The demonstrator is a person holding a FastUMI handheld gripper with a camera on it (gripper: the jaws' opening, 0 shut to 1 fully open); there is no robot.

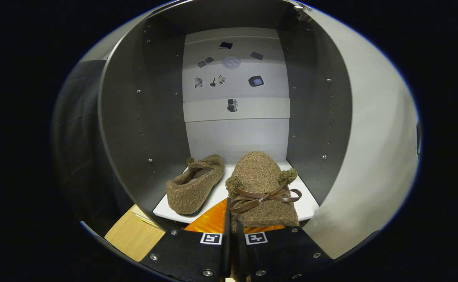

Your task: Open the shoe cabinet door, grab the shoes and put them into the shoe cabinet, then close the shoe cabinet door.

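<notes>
You are looking into the open shoe cabinet (143, 117), its dark side walls running back to a pale rear panel with small stickers (229, 74) on it. On its white bottom shelf (311, 205) lie 2 brown fuzzy slippers. The left slipper (193, 184) rests wholly on the shelf, its opening facing you and its toe toward the back. The right slipper (262, 188), with a brown ribbon bow (264, 196) across its top, points toe-first into the cabinet, and its heel end reaches back to your gripper (232, 235). Your fingers sit narrow, nearly together, and the heel of that right slipper is pinched between them. The cabinet door (374, 164) stands swung open to the right. Below the shelf's front edge you can see a light wooden surface (135, 235).
</notes>
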